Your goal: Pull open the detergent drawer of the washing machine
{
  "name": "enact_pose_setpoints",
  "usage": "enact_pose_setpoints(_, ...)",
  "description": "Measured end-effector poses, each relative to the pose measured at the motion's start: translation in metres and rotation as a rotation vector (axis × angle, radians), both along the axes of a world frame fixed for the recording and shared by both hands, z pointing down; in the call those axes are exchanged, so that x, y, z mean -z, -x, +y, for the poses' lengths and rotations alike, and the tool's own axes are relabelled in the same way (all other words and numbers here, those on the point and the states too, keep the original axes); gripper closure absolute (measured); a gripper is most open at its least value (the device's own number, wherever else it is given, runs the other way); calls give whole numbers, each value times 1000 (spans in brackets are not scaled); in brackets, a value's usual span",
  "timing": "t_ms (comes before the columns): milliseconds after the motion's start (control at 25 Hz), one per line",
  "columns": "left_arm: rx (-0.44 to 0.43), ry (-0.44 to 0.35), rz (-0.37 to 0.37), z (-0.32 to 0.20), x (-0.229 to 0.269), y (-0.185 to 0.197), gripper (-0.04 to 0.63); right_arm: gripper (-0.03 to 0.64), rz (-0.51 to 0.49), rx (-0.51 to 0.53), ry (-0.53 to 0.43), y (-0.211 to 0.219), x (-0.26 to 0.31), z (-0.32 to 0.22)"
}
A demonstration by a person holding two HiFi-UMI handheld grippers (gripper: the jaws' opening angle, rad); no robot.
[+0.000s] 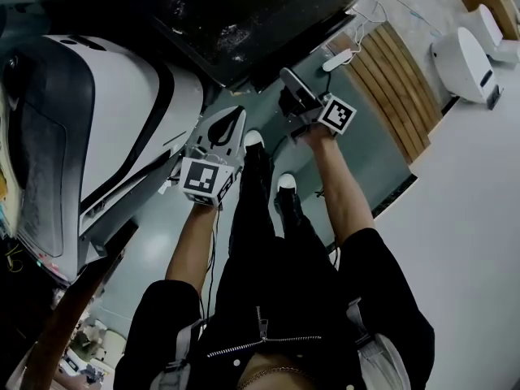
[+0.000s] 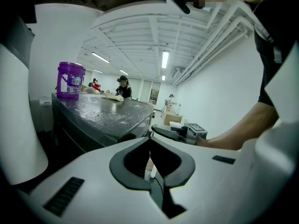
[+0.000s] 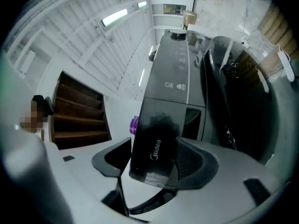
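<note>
The washing machine (image 1: pixel 244 15) is dark, with a wet top (image 2: pixel 103 111). In the right gripper view its control panel (image 3: pixel 180 69) runs away from me. The glossy black detergent drawer front (image 3: pixel 156 125) sticks out toward the camera. My right gripper (image 3: pixel 154 143) stands open, its jaws wide on either side of the drawer front and not pressing on it. In the head view the right gripper (image 1: pixel 289 78) is at the machine's front edge. My left gripper (image 1: pixel 238 114) hangs lower and beside it, jaws shut (image 2: pixel 149 139) and empty.
A purple detergent bottle (image 2: pixel 71 80) stands on the machine's far corner. A large white and black appliance (image 1: pixel 97 120) stands close on the left. A slatted wooden bench (image 1: pixel 398 88) and a white device (image 1: pixel 467 55) lie to the right. My shoes (image 1: pixel 253 140) are on the floor below.
</note>
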State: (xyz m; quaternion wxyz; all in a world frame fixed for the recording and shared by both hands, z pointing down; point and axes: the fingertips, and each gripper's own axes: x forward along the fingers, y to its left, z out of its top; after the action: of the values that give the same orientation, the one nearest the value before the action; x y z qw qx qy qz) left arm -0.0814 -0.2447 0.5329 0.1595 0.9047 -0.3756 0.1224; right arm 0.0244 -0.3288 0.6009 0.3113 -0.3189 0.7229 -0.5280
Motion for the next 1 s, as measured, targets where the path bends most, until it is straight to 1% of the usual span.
enact_pose_setpoints(160, 3, 22, 4, -1, -9, 1, 574, 322, -88, -53, 22, -12, -16, -18)
enact_pose_setpoints(280, 11, 37, 8, -3, -15, 5, 574, 325, -152, -73, 9, -17, -20, -32)
enact_pose_setpoints(440, 21, 58, 9, -3, -24, 12, 574, 328, -207, -53, -22, -10, -22, -39)
enact_pose_setpoints(480, 22, 62, 10, -3, -25, 13, 574, 337, -227, -48, -31, -9, -22, -41)
enact_pose_setpoints(760, 16, 82, -5, -2, -31, 22, 574, 329, -371, -24, -110, -4, -18, -49)
enact_pose_setpoints(880, 17, 84, -8, -3, -32, 27, 574, 333, -395, -4, -131, -5, -18, -49)
enact_pose_setpoints(1000, 21, 87, -6, -5, -35, 30, 574, 333, -389, 6, -128, -5, -19, -51)
